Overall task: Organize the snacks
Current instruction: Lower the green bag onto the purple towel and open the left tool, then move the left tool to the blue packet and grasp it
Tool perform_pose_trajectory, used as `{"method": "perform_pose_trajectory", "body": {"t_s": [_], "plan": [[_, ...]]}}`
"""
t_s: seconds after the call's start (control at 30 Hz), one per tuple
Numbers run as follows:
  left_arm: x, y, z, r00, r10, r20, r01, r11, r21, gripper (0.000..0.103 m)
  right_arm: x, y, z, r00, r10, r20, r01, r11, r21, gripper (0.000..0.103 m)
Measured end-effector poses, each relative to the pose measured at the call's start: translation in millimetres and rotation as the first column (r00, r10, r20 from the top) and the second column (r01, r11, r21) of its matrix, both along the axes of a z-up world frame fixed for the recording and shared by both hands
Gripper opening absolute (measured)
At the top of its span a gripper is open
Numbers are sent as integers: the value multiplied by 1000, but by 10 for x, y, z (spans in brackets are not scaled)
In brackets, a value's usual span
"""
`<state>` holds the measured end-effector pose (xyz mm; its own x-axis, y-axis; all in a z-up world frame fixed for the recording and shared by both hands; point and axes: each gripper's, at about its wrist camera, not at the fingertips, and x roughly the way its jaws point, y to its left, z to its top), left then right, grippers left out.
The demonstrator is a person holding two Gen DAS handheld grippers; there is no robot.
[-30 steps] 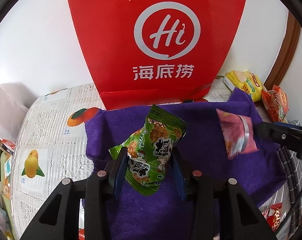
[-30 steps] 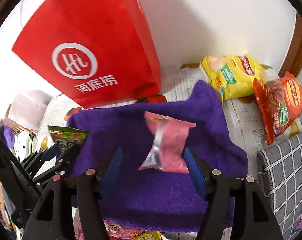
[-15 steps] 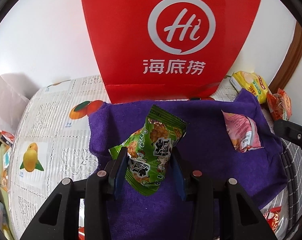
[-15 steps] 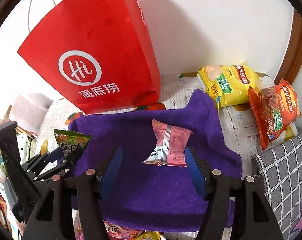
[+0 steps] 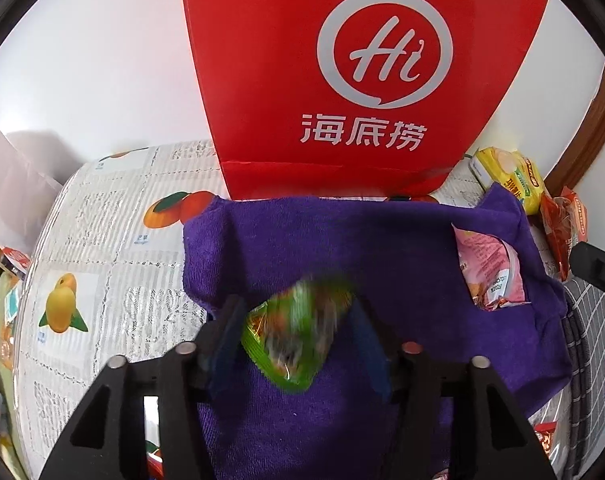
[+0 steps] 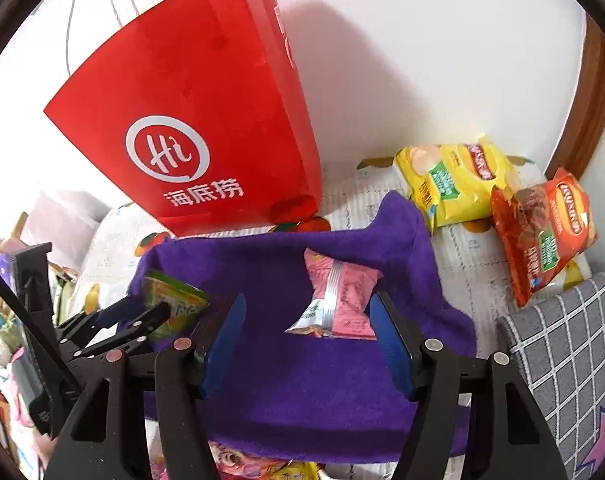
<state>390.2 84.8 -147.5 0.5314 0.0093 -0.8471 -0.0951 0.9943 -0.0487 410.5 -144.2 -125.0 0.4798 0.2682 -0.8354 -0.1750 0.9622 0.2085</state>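
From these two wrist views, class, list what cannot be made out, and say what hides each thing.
- Green snack packet, left wrist view: motion blur smears its print while the left gripper jaws are opening around it.
- Same packet, right wrist view: the left gripper's fingers cover its lower part.
- Packets under the purple towel, right wrist view: towel and frame edge cut them off.
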Motion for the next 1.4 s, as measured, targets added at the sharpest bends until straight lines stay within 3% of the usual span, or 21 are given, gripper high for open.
{"method": "perform_pose_trajectory", "body": {"t_s": [0.37,0.6,0.87,0.93,1.07,1.2,1.4], "plan": [[-68,-10,178,999,9,48,-10,1000,25,59,-106,106,138,996,53,70,-50,998,-39,65],[-136,-61,318,996,3,93,-8,999,51,59,-149,205,163,995,79,61,-74,994,-85,65],[-402,38,625,988,10,154,-21,997,73,60,-427,261,366,988,119,94,-115,992,-48,65],[-505,133,597,990,18,143,-28,997,73,73,-551,229,389,988,113,101,-110,993,-33,65],[-782,407,430,994,52,98,-61,994,92,73,-814,117,321,992,93,79,-94,995,9,65],[-1097,725,206,995,84,48,-87,995,55,73,-1085,6,153,998,61,34,-62,997,41,65],[-1518,892,7,998,49,51,-52,998,45,73,-1537,-98,-91,998,57,-33,-54,994,98,65]]}}
